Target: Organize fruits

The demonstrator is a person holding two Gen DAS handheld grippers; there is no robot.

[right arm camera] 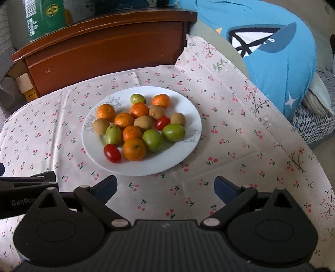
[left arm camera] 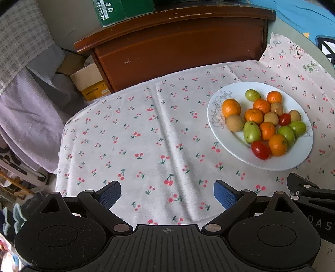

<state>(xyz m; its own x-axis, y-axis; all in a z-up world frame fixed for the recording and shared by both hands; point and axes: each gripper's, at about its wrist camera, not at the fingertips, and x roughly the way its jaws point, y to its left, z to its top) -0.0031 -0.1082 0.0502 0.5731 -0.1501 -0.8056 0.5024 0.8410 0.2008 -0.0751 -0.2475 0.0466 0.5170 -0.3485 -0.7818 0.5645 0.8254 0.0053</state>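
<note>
White plate (right arm camera: pixel 188 146), cherry-print cloth (left arm camera: pixel 146 136) (red on white), orange tangerines (right arm camera: pixel 134 149)

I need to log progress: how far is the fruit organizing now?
Nothing looks done: all fruits lie mixed on the white plate. Nothing is in hand; the left hand-held gripper and right hand-held gripper are open above the cloth. All sorting remains.

From my left wrist view, the right gripper (left arm camera: pixel 309 194) shows only as a black corner, cut off at the frame's right edge; I can't see its fingertips there. In the right wrist view, the left gripper (right arm camera: pixel 27 188) is clipped on the left, its lettering unfinished. Ahead of both, the green box (left arm camera: pixel 121 10) runs off the top; its print is perhaps too blurred to read.
</note>
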